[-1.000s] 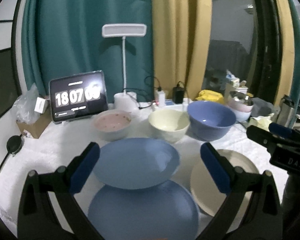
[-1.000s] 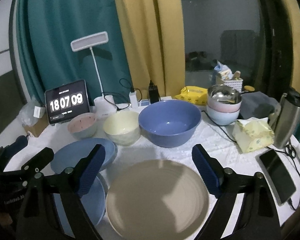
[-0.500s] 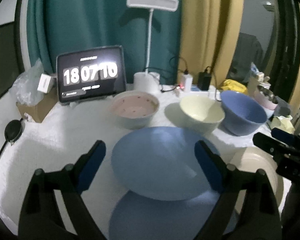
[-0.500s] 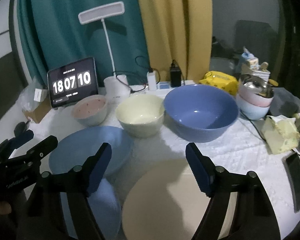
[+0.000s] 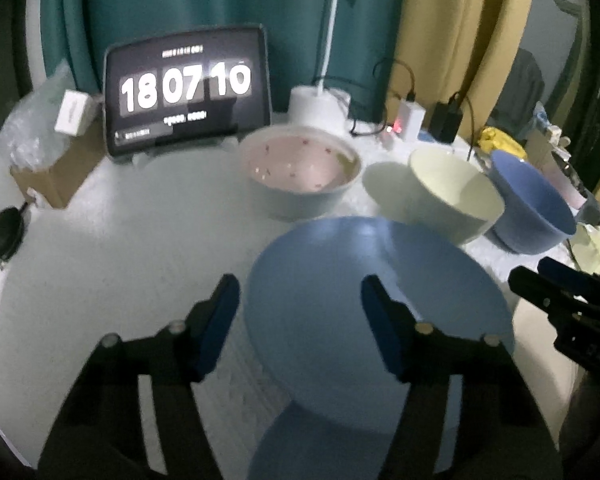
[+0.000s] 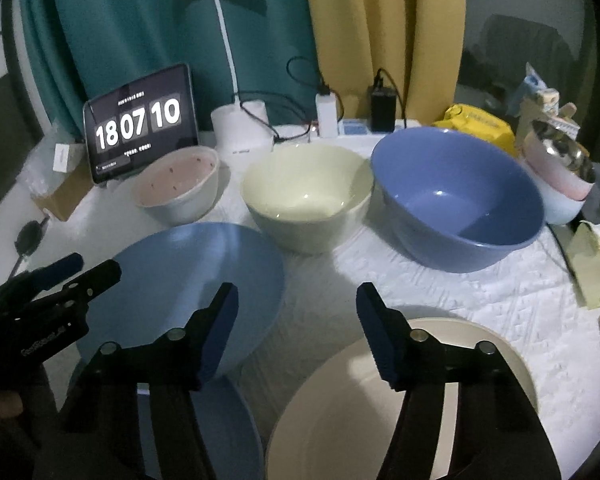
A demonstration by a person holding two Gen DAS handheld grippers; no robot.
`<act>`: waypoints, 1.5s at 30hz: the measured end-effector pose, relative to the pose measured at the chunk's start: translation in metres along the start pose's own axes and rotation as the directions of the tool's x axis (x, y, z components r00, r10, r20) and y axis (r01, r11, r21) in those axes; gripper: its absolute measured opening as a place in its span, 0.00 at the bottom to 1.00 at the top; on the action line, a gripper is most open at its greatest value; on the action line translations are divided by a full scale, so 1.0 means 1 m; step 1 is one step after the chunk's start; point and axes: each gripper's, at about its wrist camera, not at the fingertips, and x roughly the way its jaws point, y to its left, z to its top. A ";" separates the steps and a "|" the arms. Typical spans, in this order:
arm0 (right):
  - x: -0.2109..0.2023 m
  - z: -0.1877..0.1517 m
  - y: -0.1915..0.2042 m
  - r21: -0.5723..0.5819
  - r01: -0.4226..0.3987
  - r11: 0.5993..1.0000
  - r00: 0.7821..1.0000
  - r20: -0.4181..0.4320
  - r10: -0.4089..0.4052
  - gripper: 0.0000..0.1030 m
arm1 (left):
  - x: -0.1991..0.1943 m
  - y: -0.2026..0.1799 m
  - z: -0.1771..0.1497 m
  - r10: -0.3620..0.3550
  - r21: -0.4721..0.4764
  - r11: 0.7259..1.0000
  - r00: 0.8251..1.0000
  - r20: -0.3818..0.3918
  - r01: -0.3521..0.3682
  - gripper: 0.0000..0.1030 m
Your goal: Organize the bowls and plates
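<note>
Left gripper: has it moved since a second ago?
Yes. The left gripper has advanced toward the tablet clock, which now looms larger, and its closing jaws straddle the left rim of the light blue plate.

Two close wrist views angled down, sharing the blue plate and tablet clock.

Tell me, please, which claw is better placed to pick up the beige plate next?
The right claw. The beige plate lies just under its closing jaws, nothing between them yet. The left claw hangs over the blue plate, off to the side.
</note>
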 end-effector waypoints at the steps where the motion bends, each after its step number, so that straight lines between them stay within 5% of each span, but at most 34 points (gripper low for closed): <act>1: 0.004 0.001 0.001 -0.002 -0.001 1.000 1.000 -0.008 0.001 0.59 | 0.004 0.002 0.000 -0.006 -0.005 1.000 1.000 -0.013 0.006 0.58; 16: 0.039 -0.003 -0.001 0.032 -0.044 0.999 0.993 -0.104 0.047 0.41 | 0.016 0.009 0.002 0.007 -0.030 0.999 0.998 -0.063 -0.009 0.56; 23: 0.046 -0.005 0.001 0.044 -0.066 0.997 0.988 -0.134 0.072 0.21 | 0.024 0.014 -0.004 -0.003 -0.058 0.998 0.994 -0.109 -0.004 0.30; 45: 0.012 -0.013 -0.002 0.041 -0.032 0.999 0.996 -0.076 0.035 0.20 | -0.012 -0.001 -0.013 -0.014 -0.019 1.000 0.999 -0.047 0.013 0.26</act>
